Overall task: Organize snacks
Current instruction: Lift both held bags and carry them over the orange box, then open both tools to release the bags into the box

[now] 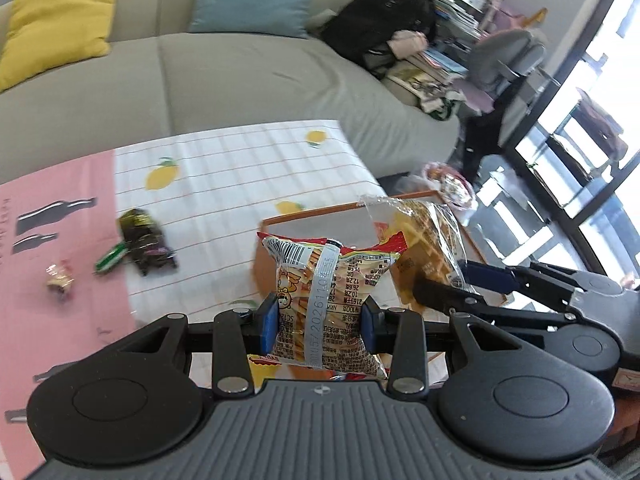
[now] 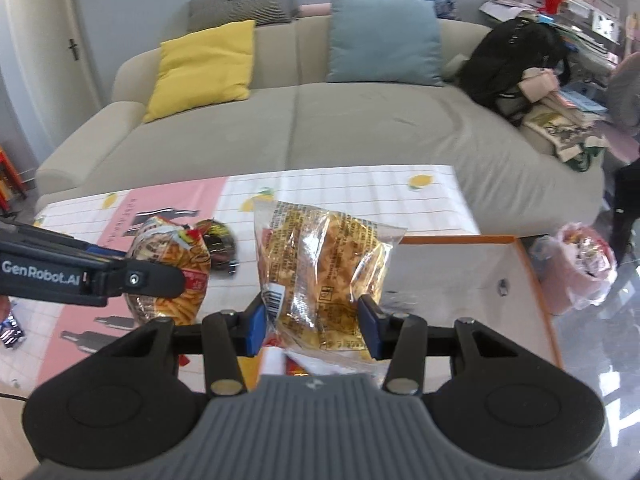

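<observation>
My left gripper point(image 1: 321, 324) is shut on a red and yellow bag of stick snacks point(image 1: 328, 304), held above the near left corner of an orange-rimmed box point(image 1: 316, 213). My right gripper point(image 2: 314, 330) is shut on a clear bag of yellow crisps point(image 2: 320, 276), held above the left edge of the box point(image 2: 536, 272). Each view shows the other gripper with its bag: the crisps bag point(image 1: 424, 240) at the right of the left wrist view, the stick snack bag point(image 2: 172, 264) at the left of the right wrist view.
On the lemon-print tablecloth point(image 1: 240, 168) lie a dark wrapper point(image 1: 144, 244), a green stick pack point(image 1: 110, 260) and a small candy point(image 1: 60, 278). A grey sofa point(image 2: 320, 128) stands behind the table. A pink rubbish bag point(image 2: 584, 268) sits on the floor at the right.
</observation>
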`<action>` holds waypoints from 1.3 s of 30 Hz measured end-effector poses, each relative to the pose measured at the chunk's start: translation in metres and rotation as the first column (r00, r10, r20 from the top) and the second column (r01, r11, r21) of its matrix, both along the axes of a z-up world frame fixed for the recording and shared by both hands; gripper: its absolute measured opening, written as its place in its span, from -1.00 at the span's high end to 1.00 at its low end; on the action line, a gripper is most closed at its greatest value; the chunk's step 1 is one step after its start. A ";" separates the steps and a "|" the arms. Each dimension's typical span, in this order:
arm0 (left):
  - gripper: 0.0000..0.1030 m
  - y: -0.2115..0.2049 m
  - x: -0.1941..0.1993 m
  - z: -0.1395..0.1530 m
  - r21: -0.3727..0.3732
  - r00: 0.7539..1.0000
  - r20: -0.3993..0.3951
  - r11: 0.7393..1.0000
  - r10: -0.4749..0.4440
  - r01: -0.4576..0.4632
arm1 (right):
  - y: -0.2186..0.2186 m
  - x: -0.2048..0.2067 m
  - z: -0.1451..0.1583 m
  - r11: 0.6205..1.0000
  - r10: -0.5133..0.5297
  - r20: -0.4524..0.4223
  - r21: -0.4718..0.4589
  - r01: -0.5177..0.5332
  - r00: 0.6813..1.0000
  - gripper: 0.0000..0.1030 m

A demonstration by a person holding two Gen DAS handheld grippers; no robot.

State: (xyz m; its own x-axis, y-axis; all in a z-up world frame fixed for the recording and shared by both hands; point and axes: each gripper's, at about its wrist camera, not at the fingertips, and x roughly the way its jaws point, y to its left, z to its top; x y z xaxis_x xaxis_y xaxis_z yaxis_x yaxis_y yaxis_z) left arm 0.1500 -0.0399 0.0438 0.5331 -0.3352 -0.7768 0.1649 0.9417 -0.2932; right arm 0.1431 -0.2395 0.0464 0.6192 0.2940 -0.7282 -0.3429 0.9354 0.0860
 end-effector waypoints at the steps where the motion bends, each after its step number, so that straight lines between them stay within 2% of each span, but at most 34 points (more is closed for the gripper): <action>1: 0.14 -0.005 0.004 -0.001 -0.002 1.000 -0.004 1.000 -0.012 0.012 | -0.005 0.003 -0.001 1.000 -0.009 -0.001 -0.006 0.009 1.000 0.11; 7: 0.14 -0.030 0.033 -0.012 -0.033 0.996 -0.054 0.997 -0.068 0.067 | -0.030 0.029 -0.013 0.998 -0.054 -0.042 -0.037 0.052 0.998 0.11; 14: 0.14 -0.063 0.068 -0.041 -0.005 0.987 -0.133 0.996 -0.094 0.094 | -0.049 0.058 -0.042 0.994 -0.069 -0.134 -0.096 0.057 0.989 0.11; 21: 0.14 -0.092 0.096 -0.077 0.128 0.974 -0.193 0.982 -0.116 0.142 | -0.059 0.086 -0.075 0.986 -0.096 -0.221 -0.152 0.062 0.971 0.11; 24: 0.14 -0.106 0.105 -0.088 0.212 0.970 -0.207 0.962 -0.129 0.173 | -0.061 0.093 -0.088 0.985 -0.102 -0.246 -0.160 0.064 0.964 0.11; 28: 0.14 -0.122 0.113 -0.106 0.331 0.965 -0.218 0.919 -0.148 0.215 | -0.063 0.102 -0.102 0.983 -0.115 -0.276 -0.169 0.069 0.954 0.11; 36: 0.10 -0.138 0.117 -0.131 0.480 0.957 -0.251 0.839 -0.148 0.255 | -0.067 0.116 -0.128 0.969 -0.150 -0.325 -0.235 0.074 0.934 0.11; 39: 0.01 -0.140 0.120 -0.134 0.506 0.956 -0.252 0.822 -0.148 0.261 | -0.068 0.121 -0.137 0.962 -0.165 -0.347 -0.263 0.073 0.923 0.10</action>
State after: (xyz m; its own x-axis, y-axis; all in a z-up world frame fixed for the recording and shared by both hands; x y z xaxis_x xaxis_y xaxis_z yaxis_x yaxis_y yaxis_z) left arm 0.2704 -0.1801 -0.0903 0.3196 0.0724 -0.9448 0.3643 0.9110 0.1931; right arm 0.2642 -0.3071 -0.0902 0.3188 0.0224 -0.9476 -0.2160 0.9751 -0.0497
